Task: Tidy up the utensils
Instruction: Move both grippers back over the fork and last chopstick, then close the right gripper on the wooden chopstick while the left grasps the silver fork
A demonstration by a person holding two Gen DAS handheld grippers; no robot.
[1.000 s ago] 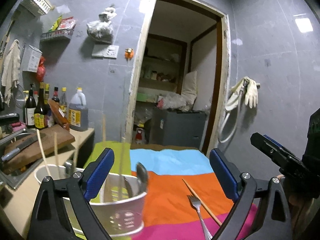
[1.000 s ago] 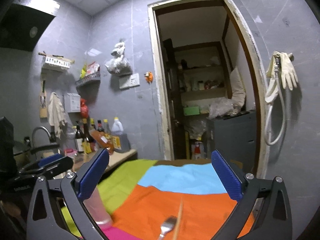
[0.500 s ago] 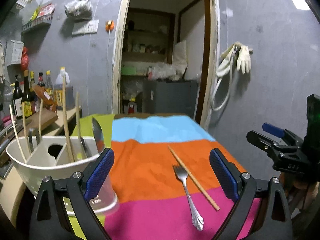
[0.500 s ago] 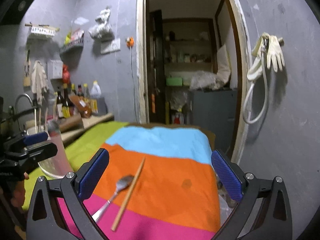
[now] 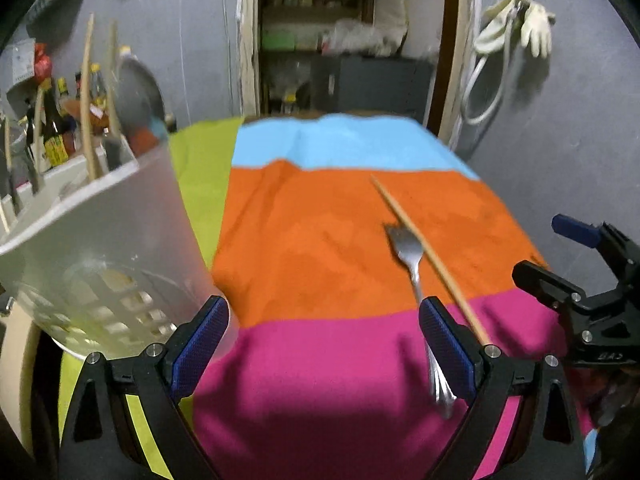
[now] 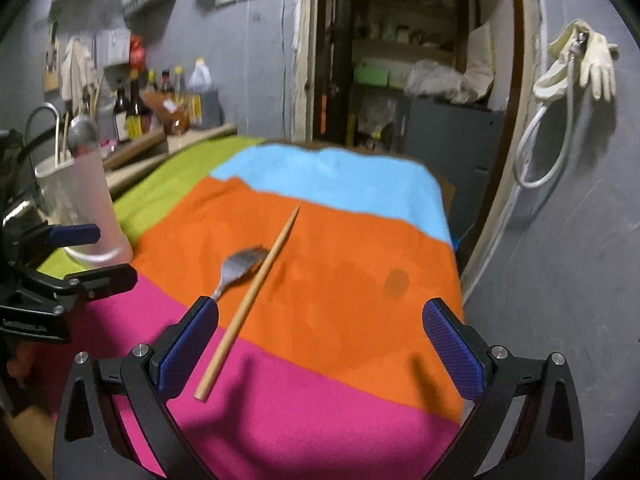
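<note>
A metal fork point(image 5: 412, 264) point(image 6: 236, 270) and one wooden chopstick point(image 5: 432, 258) point(image 6: 252, 300) lie side by side on the striped cloth point(image 5: 320, 240) point(image 6: 344, 280), crossing from the orange band into the pink. A white utensil holder point(image 5: 100, 240) point(image 6: 80, 208) with chopsticks and a spoon in it stands at the cloth's left edge. My left gripper point(image 5: 324, 348) is open above the pink band, the fork's handle by its right finger. My right gripper point(image 6: 320, 352) is open too, with the chopstick's near end by its left finger. Both hold nothing.
A counter point(image 6: 160, 148) with several bottles point(image 6: 132, 116) and a sink tap point(image 6: 40, 120) runs along the left wall. An open doorway point(image 6: 400, 60) with a grey cabinet point(image 6: 448, 140) lies behind the table. Rubber gloves point(image 6: 592, 64) and a hose hang on the right wall.
Both grippers tilted down and moved in over the cloth; the fork and chopstick now sit closer and larger. The utensil holder slid to the left of the left wrist view.
</note>
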